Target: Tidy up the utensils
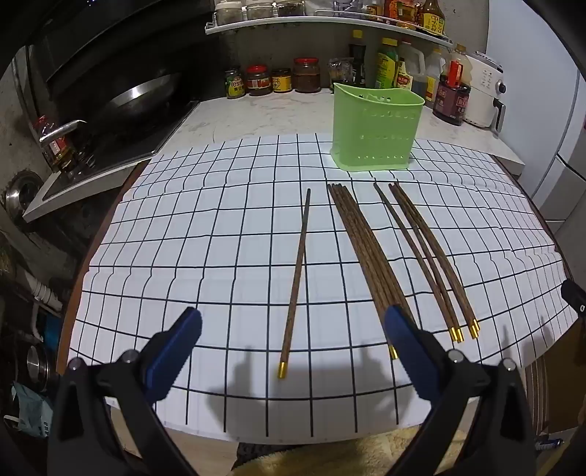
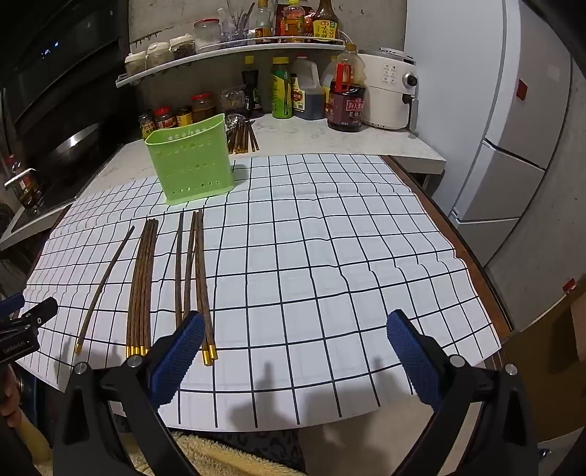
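Observation:
Several brown wooden chopsticks with gold tips lie on a white checked mat (image 1: 219,256). One single chopstick (image 1: 296,282) lies apart at the left, a bundle (image 1: 366,252) in the middle, three more (image 1: 428,256) at the right. A light green perforated utensil holder (image 1: 377,128) stands upright at the mat's far edge and looks empty. My left gripper (image 1: 293,326) is open and empty above the near edge, its jaws either side of the single chopstick. My right gripper (image 2: 296,329) is open and empty, right of the chopsticks (image 2: 194,271); the holder (image 2: 190,161) is at the far left.
Sauce bottles and jars (image 1: 304,75) line the back counter under a shelf (image 1: 311,23). A wok (image 1: 139,95) sits on the stove at left. A white air fryer (image 2: 392,91) and a fridge (image 2: 512,146) stand at right. More chopsticks (image 2: 243,137) lie behind the holder.

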Demonstrator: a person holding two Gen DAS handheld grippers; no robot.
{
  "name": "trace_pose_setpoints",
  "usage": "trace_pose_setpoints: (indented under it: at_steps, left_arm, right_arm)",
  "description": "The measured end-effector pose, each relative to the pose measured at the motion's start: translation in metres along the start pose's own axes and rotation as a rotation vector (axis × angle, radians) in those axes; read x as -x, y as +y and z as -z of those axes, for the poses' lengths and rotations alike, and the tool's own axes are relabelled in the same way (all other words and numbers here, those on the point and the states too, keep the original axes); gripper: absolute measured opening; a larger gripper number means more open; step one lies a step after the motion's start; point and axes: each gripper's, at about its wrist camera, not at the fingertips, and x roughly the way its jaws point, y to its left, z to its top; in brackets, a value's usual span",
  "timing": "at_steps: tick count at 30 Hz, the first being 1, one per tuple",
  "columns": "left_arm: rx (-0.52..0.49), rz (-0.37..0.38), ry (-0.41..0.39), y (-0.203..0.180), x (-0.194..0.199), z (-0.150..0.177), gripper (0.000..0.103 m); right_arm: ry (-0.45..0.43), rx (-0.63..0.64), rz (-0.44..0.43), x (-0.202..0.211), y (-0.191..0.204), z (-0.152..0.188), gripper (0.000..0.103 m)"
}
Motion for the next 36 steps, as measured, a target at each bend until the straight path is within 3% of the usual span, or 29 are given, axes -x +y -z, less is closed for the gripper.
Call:
trace_pose_setpoints:
  at_steps: [36]
  left_arm:
    - [0.002, -0.005, 0.000, 0.0059, -0.0027, 0.0043, 0.097]
  right_arm:
    - [0.001, -0.003, 0.002, 0.0018, 0.0026, 0.0000, 0.098]
